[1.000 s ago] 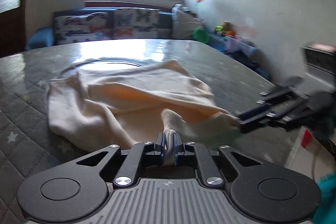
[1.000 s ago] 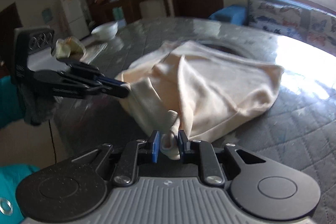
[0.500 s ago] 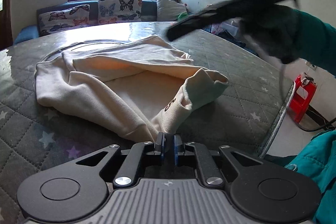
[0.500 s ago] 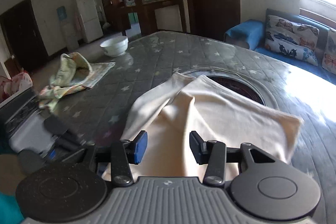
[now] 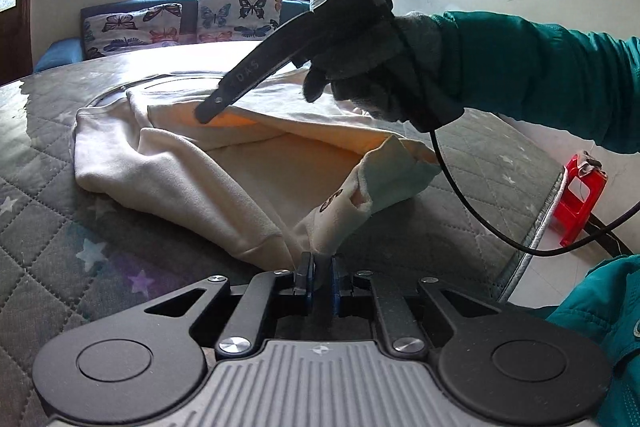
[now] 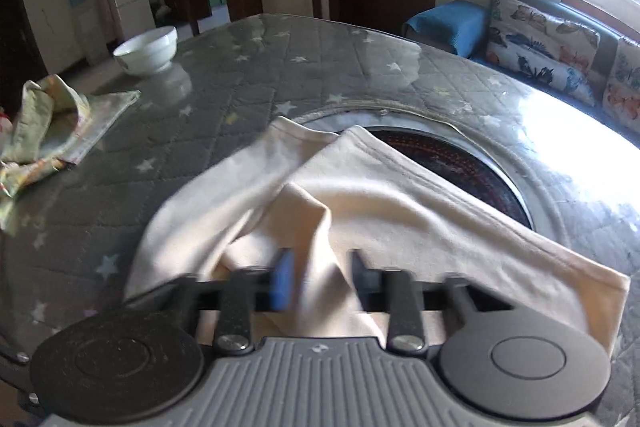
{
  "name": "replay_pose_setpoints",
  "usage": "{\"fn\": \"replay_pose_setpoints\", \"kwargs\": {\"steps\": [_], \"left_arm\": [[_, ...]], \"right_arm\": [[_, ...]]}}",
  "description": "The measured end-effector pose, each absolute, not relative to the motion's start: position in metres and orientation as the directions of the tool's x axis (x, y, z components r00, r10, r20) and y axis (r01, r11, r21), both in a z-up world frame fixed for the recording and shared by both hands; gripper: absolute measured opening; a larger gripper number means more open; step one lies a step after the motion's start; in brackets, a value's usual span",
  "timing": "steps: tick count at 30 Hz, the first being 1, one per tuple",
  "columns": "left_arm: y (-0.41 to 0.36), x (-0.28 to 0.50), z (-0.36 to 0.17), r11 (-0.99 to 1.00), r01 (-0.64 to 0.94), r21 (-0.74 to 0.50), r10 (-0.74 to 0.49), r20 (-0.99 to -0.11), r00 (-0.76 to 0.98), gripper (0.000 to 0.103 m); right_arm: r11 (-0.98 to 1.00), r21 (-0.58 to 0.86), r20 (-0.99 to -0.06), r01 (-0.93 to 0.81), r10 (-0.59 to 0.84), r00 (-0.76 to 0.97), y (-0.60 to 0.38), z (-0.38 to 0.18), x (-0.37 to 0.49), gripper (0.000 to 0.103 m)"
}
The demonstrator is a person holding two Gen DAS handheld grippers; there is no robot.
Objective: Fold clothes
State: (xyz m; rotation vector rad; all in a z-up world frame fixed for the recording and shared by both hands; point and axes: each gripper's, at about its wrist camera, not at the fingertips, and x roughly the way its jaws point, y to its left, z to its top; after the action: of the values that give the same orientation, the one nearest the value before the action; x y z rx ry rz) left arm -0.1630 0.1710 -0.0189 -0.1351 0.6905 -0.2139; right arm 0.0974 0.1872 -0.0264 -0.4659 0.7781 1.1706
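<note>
A cream sweatshirt (image 5: 208, 183) lies crumpled on the grey quilted table (image 5: 60, 227). My left gripper (image 5: 319, 281) is shut on the near edge of the garment, by a small dark logo (image 5: 332, 199). My right gripper (image 6: 320, 279) is open and empty, hovering just above the sweatshirt (image 6: 380, 211) over its upper folds. In the left wrist view the right gripper (image 5: 208, 113) reaches down from the right, held by a gloved hand (image 5: 380, 67), its tip at the garment's far fold.
A white bowl (image 6: 146, 49) and a crumpled patterned cloth (image 6: 52, 127) lie at the table's far left. A round dark inset (image 6: 452, 163) sits in the table middle, partly covered. A red stool (image 5: 580, 199) stands on the floor beyond the table edge. A black cable (image 5: 480, 219) hangs from the right gripper.
My right gripper let go of the sweatshirt's corner, opened, rose and moved over the garment's far folds. My left gripper kept its hold on the edge.
</note>
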Motion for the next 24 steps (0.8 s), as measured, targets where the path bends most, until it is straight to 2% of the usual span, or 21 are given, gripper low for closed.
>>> {"fn": "replay_pose_setpoints", "kwargs": {"steps": [8,11,13,15,19,24], "left_arm": [[0.176,-0.164,-0.006,0.971,0.153,-0.182,-0.233,-0.596,0.769,0.016],[0.177,-0.165,0.006,0.973,0.165,-0.164,-0.230,-0.571,0.788,0.025],[0.177,-0.165,0.014,0.973,0.176,-0.146,-0.228,-0.553,0.801,0.036],[0.175,-0.160,0.022,0.972,0.188,-0.140,-0.234,-0.535,0.812,0.037],[0.171,-0.144,0.035,0.963,0.218,-0.157,-0.268,-0.500,0.824,0.038],[0.157,-0.108,0.032,0.944,0.257,-0.206,-0.328,-0.517,0.791,0.042]], "right_arm": [[0.390,0.029,-0.660,-0.920,0.699,0.275,0.134,0.005,0.094,0.004],[0.440,0.007,-0.614,-0.898,0.711,0.343,0.098,0.024,0.093,0.004],[0.478,-0.003,-0.581,-0.878,0.714,0.390,0.071,0.036,0.091,0.004],[0.522,-0.012,-0.551,-0.853,0.708,0.442,0.042,0.046,0.089,0.004],[0.631,-0.046,-0.499,-0.774,0.657,0.565,-0.023,0.064,0.083,0.004],[0.769,-0.049,-0.484,-0.638,0.540,0.688,-0.098,0.065,0.079,0.004]]}}
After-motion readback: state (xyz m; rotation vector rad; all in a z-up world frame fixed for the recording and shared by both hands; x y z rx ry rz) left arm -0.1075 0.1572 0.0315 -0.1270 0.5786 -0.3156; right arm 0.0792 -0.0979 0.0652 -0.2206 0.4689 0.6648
